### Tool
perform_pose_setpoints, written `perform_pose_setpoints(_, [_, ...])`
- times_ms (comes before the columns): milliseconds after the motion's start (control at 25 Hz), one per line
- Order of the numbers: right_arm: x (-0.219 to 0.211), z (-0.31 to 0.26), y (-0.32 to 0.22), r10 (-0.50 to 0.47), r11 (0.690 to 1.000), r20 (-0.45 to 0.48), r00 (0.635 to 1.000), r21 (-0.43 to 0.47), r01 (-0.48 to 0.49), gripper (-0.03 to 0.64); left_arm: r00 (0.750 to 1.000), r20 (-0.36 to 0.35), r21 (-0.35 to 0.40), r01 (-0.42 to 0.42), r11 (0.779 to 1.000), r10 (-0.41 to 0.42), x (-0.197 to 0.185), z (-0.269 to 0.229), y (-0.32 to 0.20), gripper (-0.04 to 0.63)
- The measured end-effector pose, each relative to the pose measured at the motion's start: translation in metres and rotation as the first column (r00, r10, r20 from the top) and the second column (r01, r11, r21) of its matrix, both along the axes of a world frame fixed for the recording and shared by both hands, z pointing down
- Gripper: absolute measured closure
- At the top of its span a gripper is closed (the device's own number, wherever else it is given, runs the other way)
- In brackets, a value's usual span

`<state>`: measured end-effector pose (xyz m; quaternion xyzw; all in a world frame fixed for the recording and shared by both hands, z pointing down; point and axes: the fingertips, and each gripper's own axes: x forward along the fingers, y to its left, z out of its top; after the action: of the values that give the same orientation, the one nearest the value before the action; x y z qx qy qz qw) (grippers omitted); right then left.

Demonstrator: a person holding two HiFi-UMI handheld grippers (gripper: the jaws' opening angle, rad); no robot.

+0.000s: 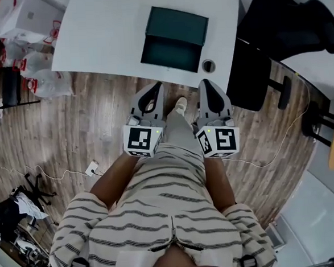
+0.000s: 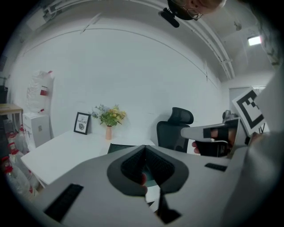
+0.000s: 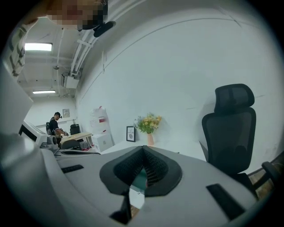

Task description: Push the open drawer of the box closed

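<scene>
Facing: we stand on the wooden floor (image 1: 86, 124) short of the white table (image 1: 103, 37), which fills the head view from 10 to 1 o'clock.
Chair: a black office chair (image 1: 287, 22) sits at 2 o'clock, beside the table's right end and clear of our path.
Box: the dark green box (image 1: 177, 22) rests on the table at 12 o'clock, near the edge that faces us.
Drawer: the drawer (image 1: 170, 51) juts out of the box toward 6 o'clock, its dark inside plainly showing, so we judge it well open.
Left gripper: the left gripper (image 1: 156, 88) is held low at about 11 o'clock from our body, tips aimed at 12; its jaws are closed on each other with nothing between them.
Right gripper: the right gripper (image 1: 204, 83) is level with it at about 1 o'clock, well apart from the box; its tips also meet and it is empty.
Done so far: nothing, as we read it. Neither gripper touches the drawer, and both are off the table altogether.
Left to do: the whole job, by our reckoning. We need to reach toward 12 o'clock, set a closed tip against the drawer front, and push it toward 12 until it sits flush with the box.
</scene>
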<state>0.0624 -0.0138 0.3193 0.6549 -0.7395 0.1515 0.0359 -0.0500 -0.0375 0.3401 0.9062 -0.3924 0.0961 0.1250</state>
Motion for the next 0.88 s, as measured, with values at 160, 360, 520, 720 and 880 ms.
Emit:
perform_pose_setpoints(160, [0.017, 0.020, -0.014, -0.019, 0.999, 0.021, 1.000, -0.034, 0.020, 0.606, 0.999, 0.029, -0.014, 0.042, 0.999, -0.041, 0.010, 0.013, -0.007, 0.594])
perform_pose_setpoints(360, [0.027, 0.042, -0.033, -0.045, 0.997, 0.030, 0.999, -0.060, 0.046, 0.606, 0.995, 0.060, -0.042, 0.083, 0.996, -0.080, 0.012, 0.037, -0.014, 0.594])
perform_pose_setpoints(520, [0.036, 0.057, -0.042, -0.054, 0.996, 0.029, 0.998, -0.071, 0.056, 0.606, 0.994, 0.072, -0.057, 0.082, 0.995, -0.078, 0.020, 0.054, -0.015, 0.594])
perform_pose_setpoints(720, [0.046, 0.078, -0.058, -0.040, 0.995, 0.045, 0.998, -0.093, 0.044, 0.606, 0.994, 0.071, -0.078, 0.090, 0.993, -0.085, 0.024, 0.072, -0.018, 0.594])
perform_pose_setpoints(880, [0.054, 0.090, -0.073, -0.032, 0.994, 0.054, 0.998, -0.103, 0.037, 0.601, 0.992, 0.090, -0.096, 0.097, 0.991, -0.089, 0.024, 0.091, -0.020, 0.594])
